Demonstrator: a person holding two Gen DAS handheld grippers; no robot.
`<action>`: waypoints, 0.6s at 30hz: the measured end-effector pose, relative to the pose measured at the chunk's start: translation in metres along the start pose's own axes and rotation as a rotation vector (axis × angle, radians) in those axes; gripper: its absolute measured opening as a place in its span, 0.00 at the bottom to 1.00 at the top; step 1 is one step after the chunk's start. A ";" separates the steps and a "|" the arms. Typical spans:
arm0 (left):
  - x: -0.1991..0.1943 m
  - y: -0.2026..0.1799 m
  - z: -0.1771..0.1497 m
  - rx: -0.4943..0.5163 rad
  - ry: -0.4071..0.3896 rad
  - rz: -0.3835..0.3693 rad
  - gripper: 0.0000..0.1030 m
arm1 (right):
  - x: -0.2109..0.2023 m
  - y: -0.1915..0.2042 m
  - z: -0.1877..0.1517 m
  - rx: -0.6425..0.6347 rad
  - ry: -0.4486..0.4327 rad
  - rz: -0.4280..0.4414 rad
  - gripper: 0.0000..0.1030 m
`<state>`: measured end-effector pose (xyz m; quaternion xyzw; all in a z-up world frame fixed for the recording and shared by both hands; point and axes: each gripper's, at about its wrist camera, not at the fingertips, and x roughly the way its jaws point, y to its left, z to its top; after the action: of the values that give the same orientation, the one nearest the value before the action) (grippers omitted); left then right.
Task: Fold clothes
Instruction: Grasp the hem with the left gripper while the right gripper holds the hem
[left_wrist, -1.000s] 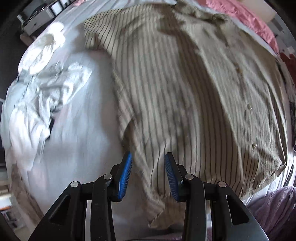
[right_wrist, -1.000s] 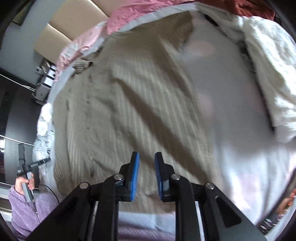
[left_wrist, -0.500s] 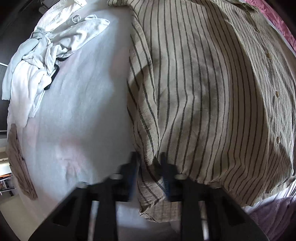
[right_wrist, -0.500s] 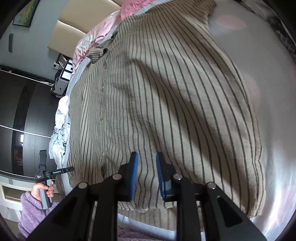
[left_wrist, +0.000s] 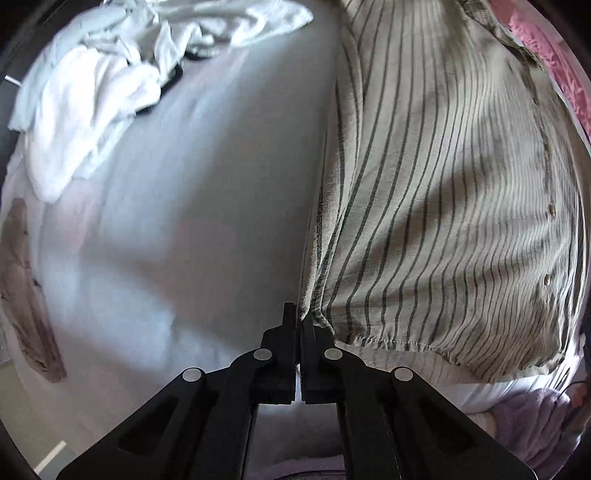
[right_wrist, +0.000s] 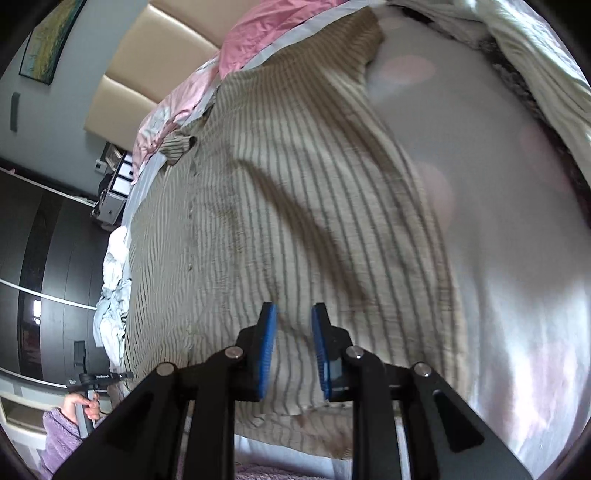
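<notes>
At lower centre of the left wrist view, left tongs (left_wrist: 297, 319) have just clamped tight on the left-hand edge of the striped shirt (left_wrist: 443, 206); a second ago they stood apart above the cloth. Right tongs (right_wrist: 293, 325) narrowly parted over the shirt's hem, gripping nothing. Shirt lies flat on the bed (left_wrist: 192, 206). White clothes heap (left_wrist: 99, 85) upper left; pink pillow (right_wrist: 266, 33) and beige headboard (right_wrist: 155, 62) at top.

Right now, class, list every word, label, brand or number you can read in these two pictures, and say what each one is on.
None can be read.
White lettering on the black bar of the left gripper, seen small in the right wrist view: too small to read.
Striped shirt: no label or print shows.
</notes>
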<state>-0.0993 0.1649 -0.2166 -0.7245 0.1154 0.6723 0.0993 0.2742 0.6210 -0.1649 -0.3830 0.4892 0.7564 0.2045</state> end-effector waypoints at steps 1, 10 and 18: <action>0.004 -0.001 -0.001 0.008 0.022 -0.010 0.02 | 0.000 -0.002 0.000 0.010 0.001 -0.004 0.20; -0.050 -0.008 -0.023 0.070 -0.128 0.020 0.14 | -0.011 -0.010 0.004 0.041 -0.007 -0.119 0.20; -0.046 -0.053 -0.023 0.194 -0.122 0.092 0.35 | -0.006 -0.014 0.003 0.072 -0.009 -0.122 0.20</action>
<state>-0.0649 0.2101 -0.1697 -0.6631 0.2068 0.7046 0.1451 0.2869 0.6303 -0.1681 -0.4013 0.4908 0.7262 0.2661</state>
